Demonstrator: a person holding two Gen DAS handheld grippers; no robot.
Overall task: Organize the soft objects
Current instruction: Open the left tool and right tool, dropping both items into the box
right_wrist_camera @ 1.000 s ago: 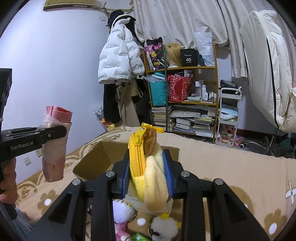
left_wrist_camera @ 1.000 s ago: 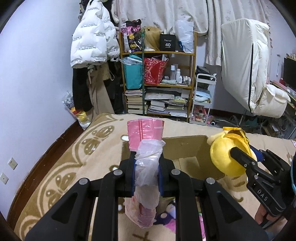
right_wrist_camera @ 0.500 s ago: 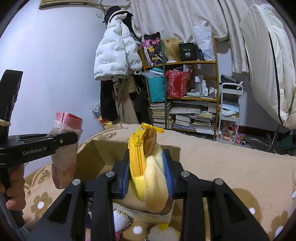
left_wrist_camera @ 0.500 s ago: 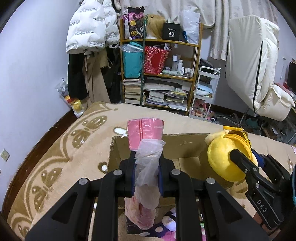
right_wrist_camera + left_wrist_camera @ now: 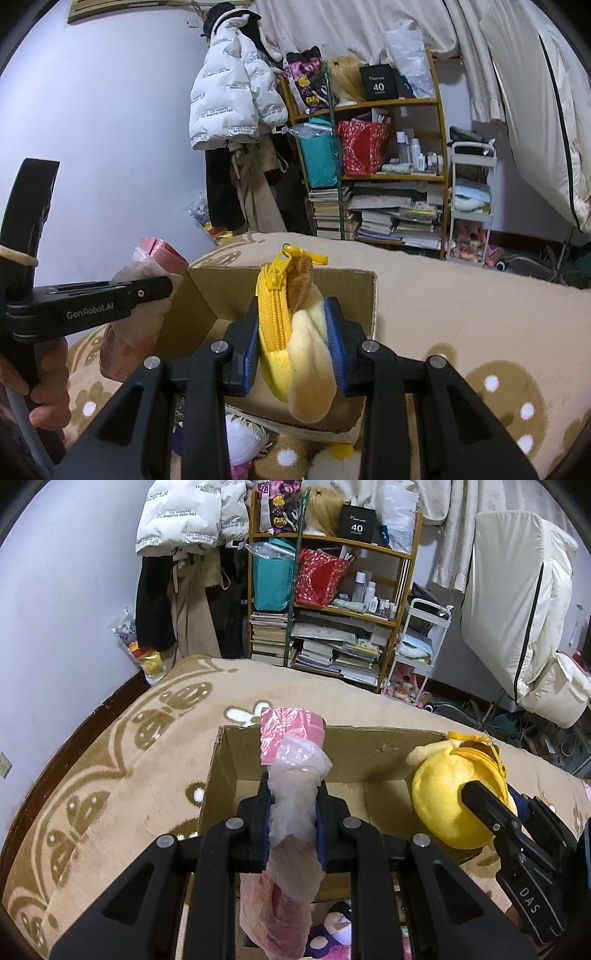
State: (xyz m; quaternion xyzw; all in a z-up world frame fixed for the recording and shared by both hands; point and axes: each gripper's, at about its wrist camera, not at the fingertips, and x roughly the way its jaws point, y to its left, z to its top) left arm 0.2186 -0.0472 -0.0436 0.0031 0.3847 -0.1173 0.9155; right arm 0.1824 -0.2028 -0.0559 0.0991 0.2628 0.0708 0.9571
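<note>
My left gripper (image 5: 291,812) is shut on a pink roll wrapped in clear plastic (image 5: 291,775), held upright over the near left part of an open cardboard box (image 5: 369,746). The roll also shows in the right wrist view (image 5: 147,266). My right gripper (image 5: 291,336) is shut on a yellow plush zip pouch (image 5: 295,343), held above the box (image 5: 221,291) at its right side. The pouch shows in the left wrist view (image 5: 450,801), with the right gripper's fingers (image 5: 491,812) on it.
The box stands on a beige patterned blanket (image 5: 110,775). Plush toys (image 5: 243,439) lie in front of the box. A crowded shelf (image 5: 332,602), a hanging white jacket (image 5: 232,99) and a white cart (image 5: 469,199) stand behind the bed.
Both grippers have moved forward and tilted down towards the box, so it shows larger and closer. Both grips are unchanged.
</note>
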